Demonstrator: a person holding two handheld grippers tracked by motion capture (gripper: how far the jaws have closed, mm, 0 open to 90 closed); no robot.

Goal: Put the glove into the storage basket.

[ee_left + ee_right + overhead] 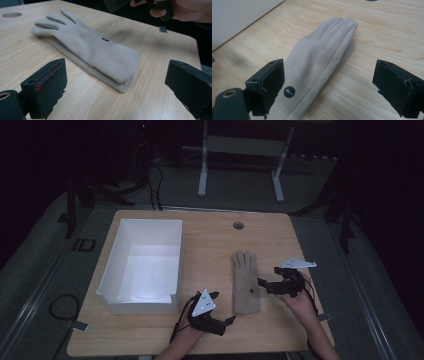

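High view: flat beige fabric glove lies mid-table, right of the white open box.
Your left gripper and right gripper flank it, both jaws wide, holding nothing.

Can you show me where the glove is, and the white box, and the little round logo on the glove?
glove (245, 282), high view, palm.
white box (106, 272), high view, left wall.
round logo (289, 91), right gripper view, its centre.

dim room; grey carpet floor around the lit wooden surface, a white-legged table frame behind, black cables trailing.
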